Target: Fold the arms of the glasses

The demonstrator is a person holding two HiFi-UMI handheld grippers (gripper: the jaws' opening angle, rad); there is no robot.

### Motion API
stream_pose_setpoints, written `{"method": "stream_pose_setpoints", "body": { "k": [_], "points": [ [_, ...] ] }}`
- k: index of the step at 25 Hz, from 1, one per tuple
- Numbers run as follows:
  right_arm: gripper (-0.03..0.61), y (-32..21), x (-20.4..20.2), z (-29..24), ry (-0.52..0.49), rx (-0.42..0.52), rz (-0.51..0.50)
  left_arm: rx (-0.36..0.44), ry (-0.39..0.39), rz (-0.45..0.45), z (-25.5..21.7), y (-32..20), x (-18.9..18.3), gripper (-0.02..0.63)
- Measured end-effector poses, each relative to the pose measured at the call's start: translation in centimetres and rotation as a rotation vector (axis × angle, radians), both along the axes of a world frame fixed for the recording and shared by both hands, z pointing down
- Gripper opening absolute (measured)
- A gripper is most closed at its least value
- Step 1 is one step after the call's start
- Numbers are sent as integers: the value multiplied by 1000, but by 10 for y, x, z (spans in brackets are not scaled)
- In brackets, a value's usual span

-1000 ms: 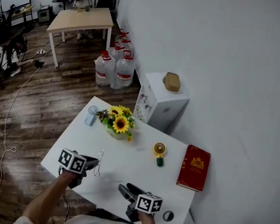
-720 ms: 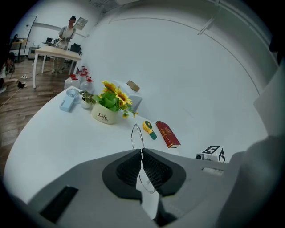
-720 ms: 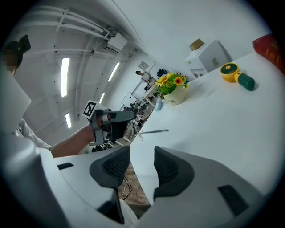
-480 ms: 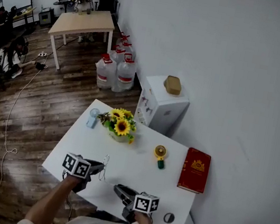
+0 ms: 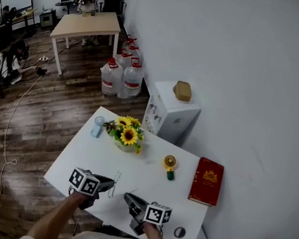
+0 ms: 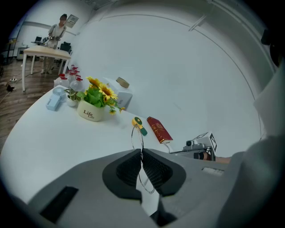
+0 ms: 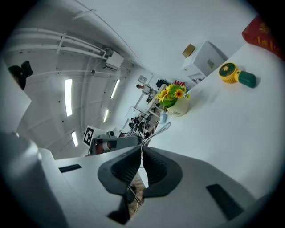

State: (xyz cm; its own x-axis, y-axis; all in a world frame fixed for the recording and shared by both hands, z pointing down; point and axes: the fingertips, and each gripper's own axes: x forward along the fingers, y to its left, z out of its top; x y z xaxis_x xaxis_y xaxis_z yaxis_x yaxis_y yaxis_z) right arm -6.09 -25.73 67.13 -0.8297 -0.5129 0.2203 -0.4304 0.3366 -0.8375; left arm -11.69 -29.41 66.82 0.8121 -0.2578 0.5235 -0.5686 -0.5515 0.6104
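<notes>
Thin wire-framed glasses (image 5: 116,180) hang above the front of the white table (image 5: 148,174). My left gripper (image 5: 106,183) is shut on the frame: in the left gripper view a round lens rim (image 6: 137,137) stands up from between the pads of that gripper (image 6: 141,156). My right gripper (image 5: 129,199) has just been closing. In the right gripper view its pads (image 7: 142,153) meet on one thin arm of the glasses (image 7: 158,132), which runs away towards the left gripper (image 7: 113,142). The two grippers face each other, close together.
On the table stand a pot of sunflowers (image 5: 128,135), a small blue fan (image 5: 98,125), a yellow and green gadget (image 5: 169,164), a red book (image 5: 207,180) and a black round thing (image 5: 179,231). A white cabinet (image 5: 172,113) and water bottles (image 5: 122,71) stand behind.
The right gripper's jaws have closed onto the arm of the glasses. The left gripper has carried the glasses to the right, nearer the right gripper. Both have risen slightly.
</notes>
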Motion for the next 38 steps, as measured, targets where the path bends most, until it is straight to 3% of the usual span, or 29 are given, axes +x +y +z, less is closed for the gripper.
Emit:
{"method": "stream_pose_setpoints", "body": {
  "k": [10,21,25,30,38],
  "points": [
    [2,-9,-11,-5,21,6,-6,46,-49,104,-1,20,23,12],
    [9,-8,-14,4,66,5,-11,88,-77,158,2,31,35,12],
    [36,-10,-13,9,120,18,-9,80,-70,147,4,32,33,12],
    [152,-13,-9,10,160,35,25,71,-69,118,7,29,23,12],
    [121,-15,20,10,302,160,73,102,-105,47,12,14,4,12]
  ]
}}
